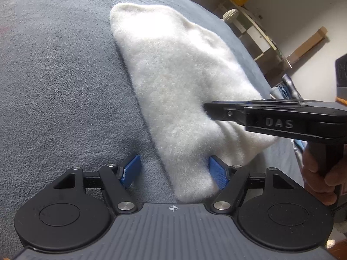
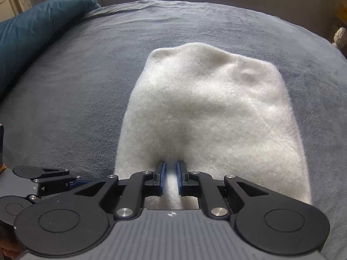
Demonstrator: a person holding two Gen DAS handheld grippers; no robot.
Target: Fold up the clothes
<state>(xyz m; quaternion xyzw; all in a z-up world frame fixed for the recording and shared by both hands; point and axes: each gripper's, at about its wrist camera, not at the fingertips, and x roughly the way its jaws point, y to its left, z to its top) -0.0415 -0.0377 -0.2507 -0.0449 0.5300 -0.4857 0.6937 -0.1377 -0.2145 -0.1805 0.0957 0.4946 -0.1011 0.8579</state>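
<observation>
Right now the white garment (image 2: pixel 208 117) is lying folded on the grey blanket (image 2: pixel 76 108), its long axis running away from both grippers, with the near end at their fingertips. The right gripper (image 2: pixel 171 176) is pinching a ridge of that near edge between almost-closed jaws, while the left gripper (image 1: pixel 173 171) is standing with jaws apart, straddling the garment's near left corner without pressing it. Judging by this, the right hand is leading the next fold away from the person, along that axis.

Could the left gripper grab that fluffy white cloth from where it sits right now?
Probably yes. The left gripper is open, and the white cloth's near corner already lies between its blue pads. Nothing blocks it; the right gripper pinches another edge.
</observation>
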